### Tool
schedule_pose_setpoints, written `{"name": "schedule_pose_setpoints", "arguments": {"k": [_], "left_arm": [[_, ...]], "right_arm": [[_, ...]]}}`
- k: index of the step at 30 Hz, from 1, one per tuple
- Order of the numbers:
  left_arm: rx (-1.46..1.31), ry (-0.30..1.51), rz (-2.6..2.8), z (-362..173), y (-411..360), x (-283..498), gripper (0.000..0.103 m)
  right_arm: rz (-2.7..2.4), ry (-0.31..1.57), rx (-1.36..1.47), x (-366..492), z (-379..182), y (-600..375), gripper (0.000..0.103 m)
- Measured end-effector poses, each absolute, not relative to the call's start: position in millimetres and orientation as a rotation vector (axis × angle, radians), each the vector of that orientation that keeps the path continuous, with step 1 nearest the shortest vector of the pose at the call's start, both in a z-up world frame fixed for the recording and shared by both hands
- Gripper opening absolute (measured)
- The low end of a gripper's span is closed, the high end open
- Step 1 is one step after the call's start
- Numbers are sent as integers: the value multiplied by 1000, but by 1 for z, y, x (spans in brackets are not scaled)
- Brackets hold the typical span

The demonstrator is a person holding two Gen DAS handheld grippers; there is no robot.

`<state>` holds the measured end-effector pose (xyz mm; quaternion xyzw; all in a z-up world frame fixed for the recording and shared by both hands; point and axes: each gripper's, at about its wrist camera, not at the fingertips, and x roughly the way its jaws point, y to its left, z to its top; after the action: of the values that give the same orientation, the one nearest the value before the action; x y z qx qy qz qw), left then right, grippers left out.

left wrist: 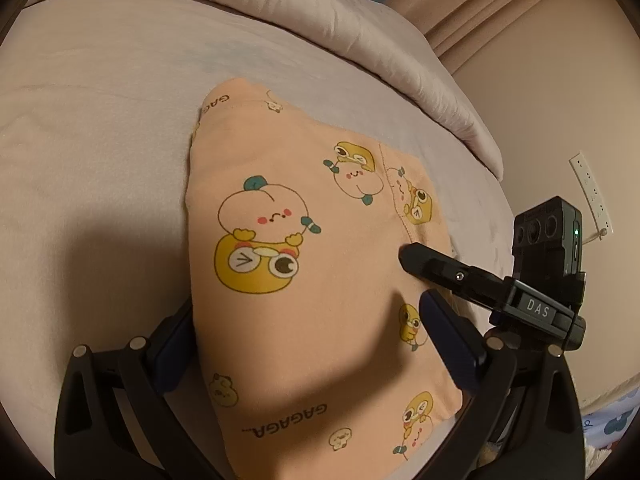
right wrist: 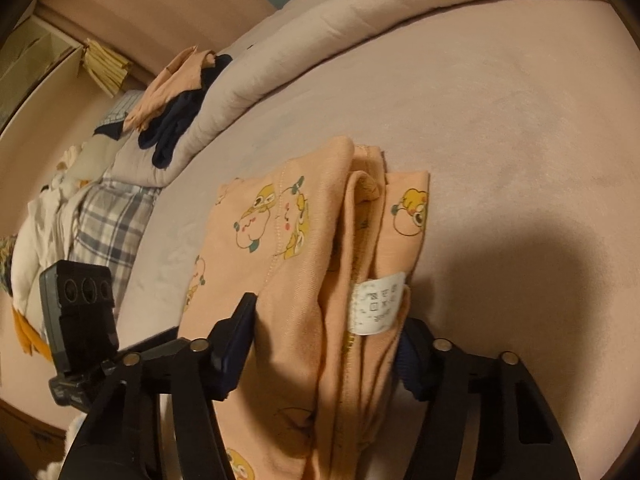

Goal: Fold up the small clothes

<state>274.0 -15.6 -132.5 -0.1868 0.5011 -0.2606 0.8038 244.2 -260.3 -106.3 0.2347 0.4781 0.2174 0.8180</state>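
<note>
Left wrist view: my left tool (left wrist: 308, 340) straddles the garment (left wrist: 312, 240) at frame centre on the bed (left wrist: 100, 120), fingers wide, nothing gripped.

Right wrist view: my right tool (right wrist: 320, 344) brackets the garment's (right wrist: 320, 240) folded edge at lower centre; grip uncertain. Likely next: pinch, fold over.

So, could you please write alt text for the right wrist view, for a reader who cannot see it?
A folded peach cartoon-print garment, its white care label showing, lies on a pale bedsheet between the right gripper's two fingers. Behind it are a rolled duvet and a heap of other clothes.
</note>
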Motion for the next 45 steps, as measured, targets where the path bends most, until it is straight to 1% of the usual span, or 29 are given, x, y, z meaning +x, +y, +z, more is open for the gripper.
{"name": "schedule_pose_setpoints", "arguments": {"k": [8,13,16,18,20,21,23,24,27,31,33,36,45], "left_arm": [[-450,1078,-550,-135,-11,276,97],[-416,1076,-529,-134,-15,274,90],[-409,1081,-521,-134,-14,274,83],[-403,1082,-504,-134,-13,274,75],[-407,1085,-486,-135,-10,274,70],[-410,1086,-479,-134,-8,274,66],[-421,1092,-459,-135,-5,275,59],[-426,1091,-448,-134,-3,275,55],[-426,1087,-426,-133,-4,273,50],[-425,1087,-415,-130,-5,269,44],[-417,1083,-412,-127,-6,268,39],[-400,1075,-407,-120,-8,265,35],[-355,1041,-400,-98,-1,229,33]], "right_arm": [[465,1008,481,245,-107,-259,57],[458,1005,459,244,-106,-257,54],[454,1007,437,244,-105,-254,50],[452,1008,427,244,-105,-252,47],[443,1007,416,243,-104,-250,44],[438,1005,408,243,-103,-248,42],[424,1000,383,241,-101,-244,39],[417,996,370,240,-100,-241,36],[390,976,314,236,-95,-232,32],[361,955,269,232,-90,-226,29],[351,945,260,230,-87,-225,28],[346,921,236,224,-80,-220,27],[399,855,191,196,-55,-205,27]]}}
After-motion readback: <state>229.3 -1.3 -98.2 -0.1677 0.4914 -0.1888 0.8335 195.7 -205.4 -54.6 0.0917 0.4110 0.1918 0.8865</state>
